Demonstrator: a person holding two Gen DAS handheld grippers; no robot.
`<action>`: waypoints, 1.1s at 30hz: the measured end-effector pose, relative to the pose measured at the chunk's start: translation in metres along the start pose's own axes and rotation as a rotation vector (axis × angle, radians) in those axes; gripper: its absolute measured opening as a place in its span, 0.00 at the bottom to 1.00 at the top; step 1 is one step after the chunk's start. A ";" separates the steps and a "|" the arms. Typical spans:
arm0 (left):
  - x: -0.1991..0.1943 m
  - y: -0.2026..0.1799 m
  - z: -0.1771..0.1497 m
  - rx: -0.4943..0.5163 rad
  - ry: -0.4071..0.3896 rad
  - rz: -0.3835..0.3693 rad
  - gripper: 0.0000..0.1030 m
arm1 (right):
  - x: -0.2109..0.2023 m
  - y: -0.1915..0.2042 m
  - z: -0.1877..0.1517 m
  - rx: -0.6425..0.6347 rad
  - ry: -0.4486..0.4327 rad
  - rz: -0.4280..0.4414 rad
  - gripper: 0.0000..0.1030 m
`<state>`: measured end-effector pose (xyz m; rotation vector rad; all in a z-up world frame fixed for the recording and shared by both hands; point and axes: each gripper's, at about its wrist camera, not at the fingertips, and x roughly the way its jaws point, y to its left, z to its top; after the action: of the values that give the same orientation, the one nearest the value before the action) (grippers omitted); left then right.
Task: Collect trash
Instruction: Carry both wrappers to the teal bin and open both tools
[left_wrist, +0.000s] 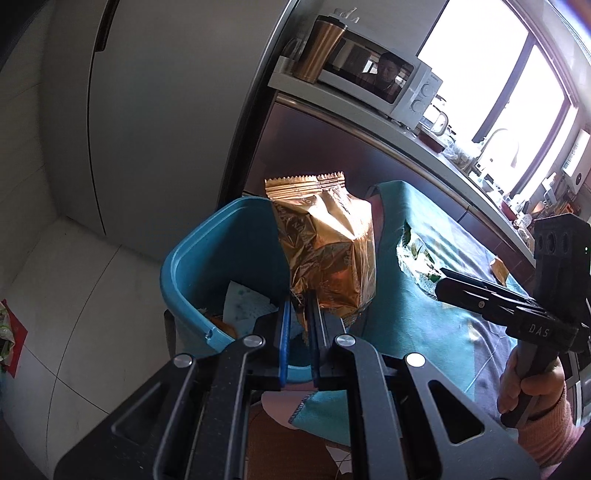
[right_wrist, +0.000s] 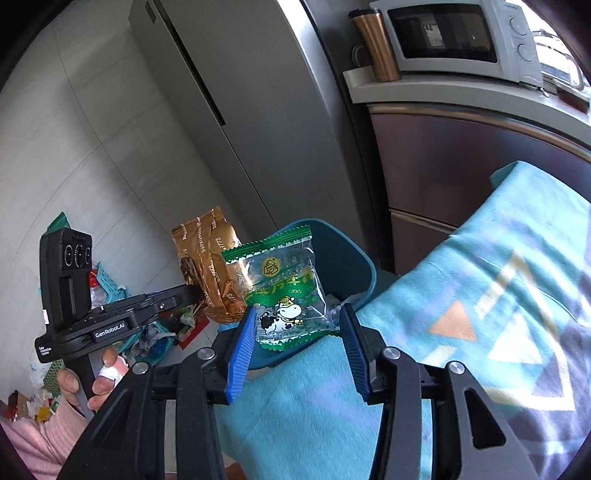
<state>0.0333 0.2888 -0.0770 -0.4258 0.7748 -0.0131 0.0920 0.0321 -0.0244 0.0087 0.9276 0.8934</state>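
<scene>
Left hand-held gripper (left_wrist: 300, 299) pinches the gold wrapper (left_wrist: 325, 251) above the blue bin (left_wrist: 207, 254). Right hand-held gripper (right_wrist: 297, 325) pinches the green wrapper (right_wrist: 284, 288) beside it. Advise centring both over the bin's opening before releasing.

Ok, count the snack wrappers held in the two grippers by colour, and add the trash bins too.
Gold wrapper: 1, clamped in the left gripper
Green wrapper: 1, between the fingers of the right gripper
Blue bin: 1
Total: 3
</scene>
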 end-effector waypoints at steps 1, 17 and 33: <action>0.002 0.001 -0.001 0.001 0.003 0.012 0.09 | 0.005 0.001 0.002 0.001 0.010 0.004 0.43; 0.043 0.028 0.000 -0.026 0.066 0.108 0.09 | 0.070 0.009 0.022 0.004 0.115 -0.045 0.42; 0.067 0.034 -0.003 -0.041 0.084 0.101 0.10 | 0.086 0.007 0.029 0.031 0.141 -0.033 0.43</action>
<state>0.0747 0.3074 -0.1371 -0.4267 0.8794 0.0795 0.1316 0.1040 -0.0630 -0.0430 1.0699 0.8569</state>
